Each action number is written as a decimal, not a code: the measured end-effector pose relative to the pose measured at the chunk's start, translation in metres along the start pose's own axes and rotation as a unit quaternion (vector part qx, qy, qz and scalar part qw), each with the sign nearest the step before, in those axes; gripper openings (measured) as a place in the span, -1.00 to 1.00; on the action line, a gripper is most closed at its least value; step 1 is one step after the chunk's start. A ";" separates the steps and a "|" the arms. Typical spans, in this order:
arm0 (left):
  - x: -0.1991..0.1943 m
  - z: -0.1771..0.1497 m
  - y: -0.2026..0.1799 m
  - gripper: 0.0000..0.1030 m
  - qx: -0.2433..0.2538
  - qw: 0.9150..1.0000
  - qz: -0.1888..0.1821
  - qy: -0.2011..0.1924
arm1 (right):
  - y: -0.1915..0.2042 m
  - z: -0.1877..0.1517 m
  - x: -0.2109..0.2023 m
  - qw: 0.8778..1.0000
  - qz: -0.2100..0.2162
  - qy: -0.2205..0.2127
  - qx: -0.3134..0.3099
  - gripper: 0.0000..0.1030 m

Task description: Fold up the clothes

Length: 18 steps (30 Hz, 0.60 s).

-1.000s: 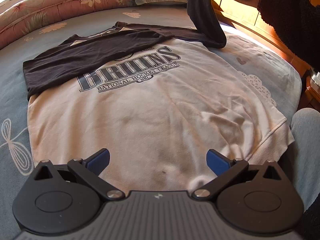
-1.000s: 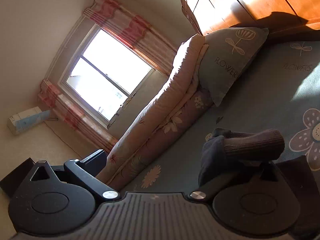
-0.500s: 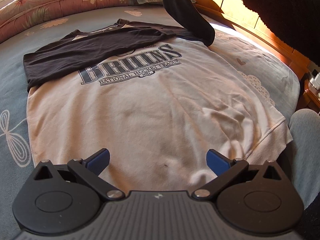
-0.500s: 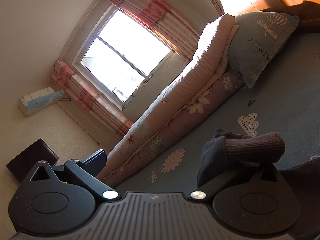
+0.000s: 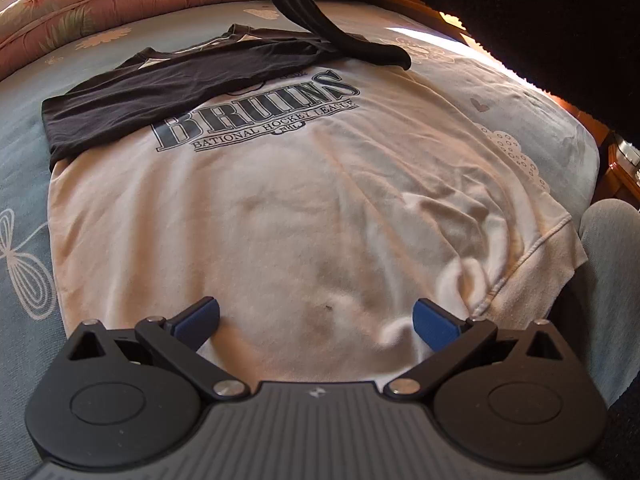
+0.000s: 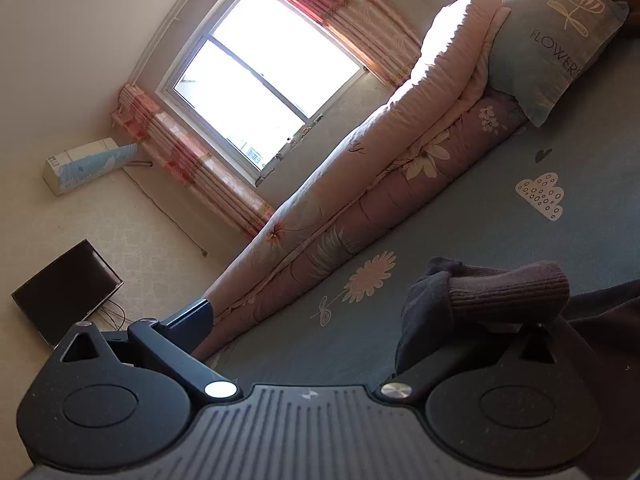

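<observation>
A cream sweatshirt (image 5: 280, 208) printed BRUINS lies flat, front up, on the blue bedsheet (image 5: 24, 184). Its one dark sleeve (image 5: 160, 92) is folded across the chest. The other dark sleeve (image 5: 304, 12) rises from the far shoulder out of the top of the frame. My left gripper (image 5: 316, 316) hovers open over the hem, nothing between its blue pads (image 5: 200, 316). In the right wrist view my right gripper (image 6: 316, 308) stands with jaws wide apart; the ribbed cuff (image 6: 508, 292) drapes over its right finger and hides it.
A rolled floral quilt (image 5: 120, 4) and a FLOWERS pillow (image 6: 560, 48) line the far side of the bed. The person's dark fuzzy sleeve (image 5: 540, 12) reaches over at upper right; a knee (image 5: 612, 248) presses the near right edge. A wooden nightstand (image 5: 624, 168) stands right.
The lifted dark sleeve has been carried leftward over the shirt's top, and its lower part now lies on the shoulder. The right view has swung toward the window. The left gripper stays put.
</observation>
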<state>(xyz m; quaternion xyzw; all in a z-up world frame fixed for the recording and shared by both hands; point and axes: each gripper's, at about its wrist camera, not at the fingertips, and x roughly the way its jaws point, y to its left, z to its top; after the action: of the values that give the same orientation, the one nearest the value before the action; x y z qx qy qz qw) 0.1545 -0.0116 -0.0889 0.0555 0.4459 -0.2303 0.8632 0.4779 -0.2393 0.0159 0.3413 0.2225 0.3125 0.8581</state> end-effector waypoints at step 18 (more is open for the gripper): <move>0.000 -0.002 -0.002 0.98 -0.004 1.000 0.001 0.001 | 0.022 -0.066 0.050 0.997 0.013 0.073 -0.029 1.00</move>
<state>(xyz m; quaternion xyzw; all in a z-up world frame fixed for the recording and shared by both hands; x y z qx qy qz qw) 0.1528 -0.0128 -0.0900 0.0528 0.4480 -0.2279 0.8629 0.4654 -0.1625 -0.0209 0.2951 0.2708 0.3542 0.8451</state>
